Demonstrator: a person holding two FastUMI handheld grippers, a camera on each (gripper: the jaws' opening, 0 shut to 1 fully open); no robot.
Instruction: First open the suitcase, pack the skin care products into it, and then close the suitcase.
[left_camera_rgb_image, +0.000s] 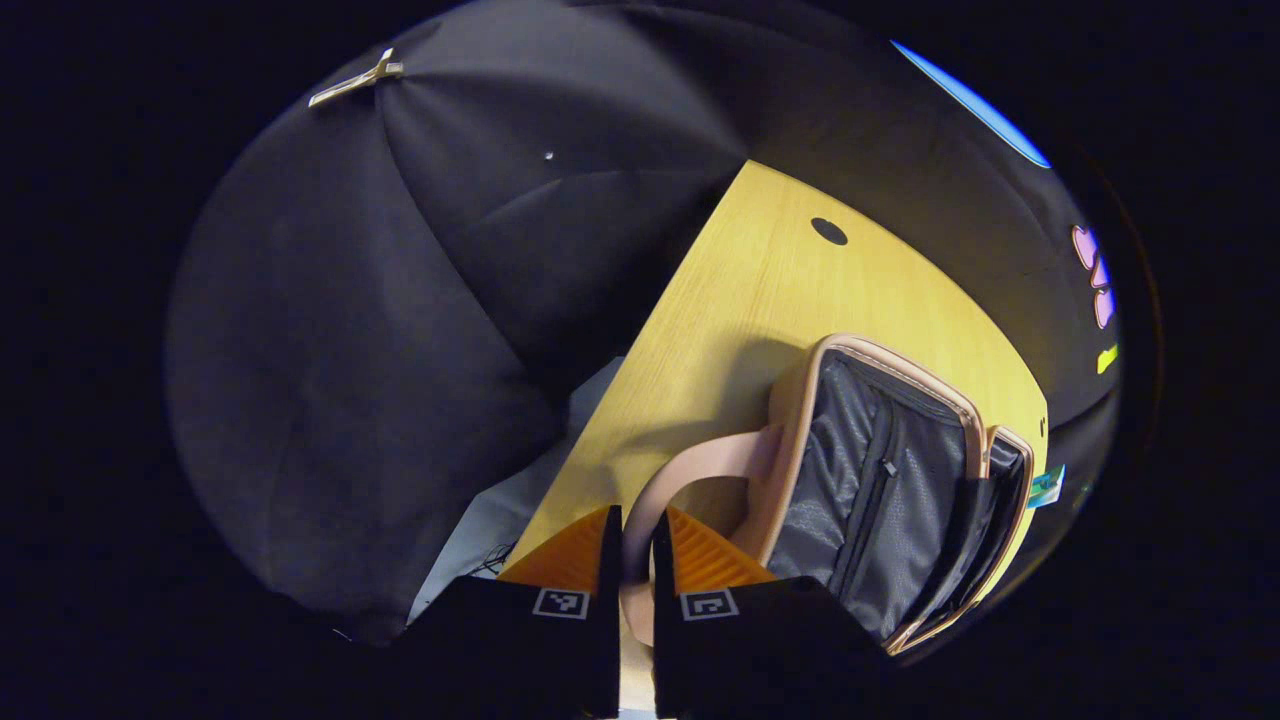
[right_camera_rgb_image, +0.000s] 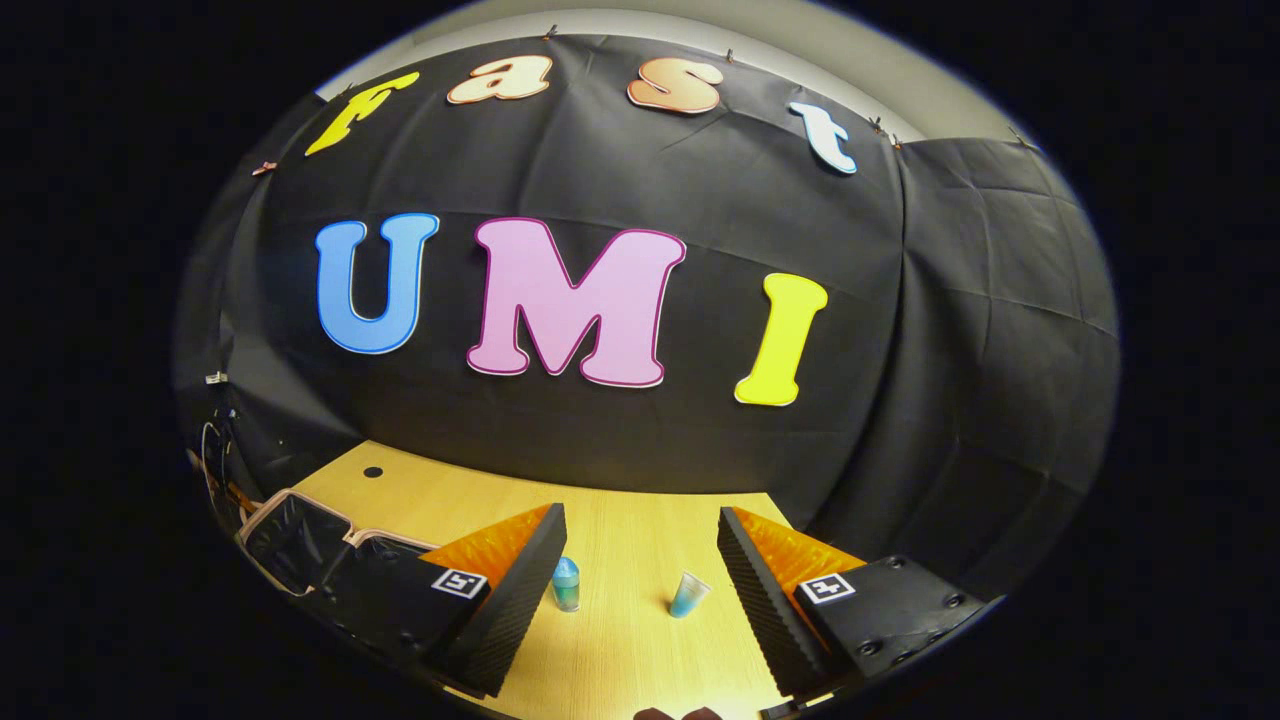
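Slippage worries me: my left gripper (left_camera_rgb_image: 632, 560) pinches the open suitcase's (left_camera_rgb_image: 880, 500) pink handle (left_camera_rgb_image: 690, 470), while my right gripper (right_camera_rgb_image: 640, 585), fingers apart, faces two blue bottles (right_camera_rgb_image: 566, 585) that could topple.

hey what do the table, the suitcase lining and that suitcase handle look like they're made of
Table: looks like light wood or wood-look laminate, with fine straight grain and a smooth matte surface. Suitcase lining: seems a thin grey woven fabric with a slight sheen, a faint pattern and a zipper. Handle: a smooth pale pink strap, possibly faux leather or plastic; the look leaves it open.
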